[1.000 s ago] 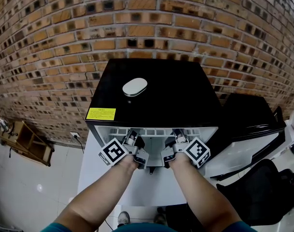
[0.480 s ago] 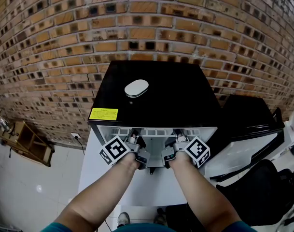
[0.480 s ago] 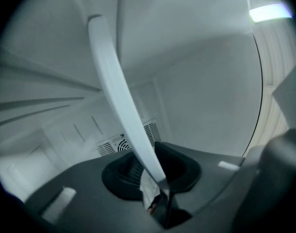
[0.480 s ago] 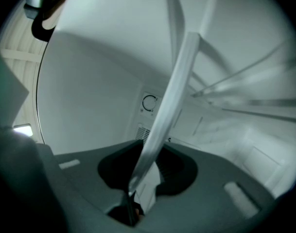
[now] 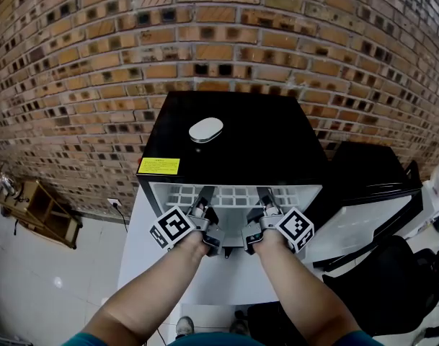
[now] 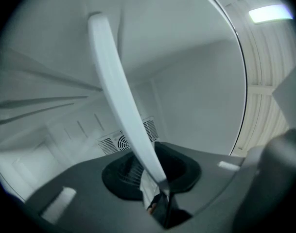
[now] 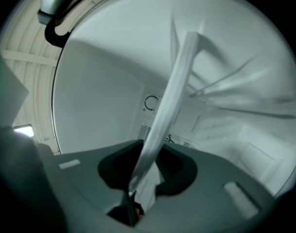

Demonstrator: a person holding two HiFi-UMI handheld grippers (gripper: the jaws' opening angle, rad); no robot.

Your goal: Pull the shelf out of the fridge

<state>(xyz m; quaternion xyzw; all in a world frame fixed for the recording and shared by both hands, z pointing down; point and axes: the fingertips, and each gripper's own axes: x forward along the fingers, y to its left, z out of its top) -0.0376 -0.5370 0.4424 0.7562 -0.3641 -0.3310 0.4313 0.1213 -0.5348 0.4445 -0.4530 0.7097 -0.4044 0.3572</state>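
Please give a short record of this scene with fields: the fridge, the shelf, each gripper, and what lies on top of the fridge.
fridge: small, black top, against a brick wall
door: open, at the right
shelf: white grid, showing at the fridge's front edge
left gripper: shut on the shelf's front bar
right gripper: shut on the same bar
on top: white oval object, yellow label

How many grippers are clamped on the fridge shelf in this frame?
2. The left gripper has its jaws closed on the front edge of the shelf, left of centre; the right gripper, right of centre. Neither is hidden.
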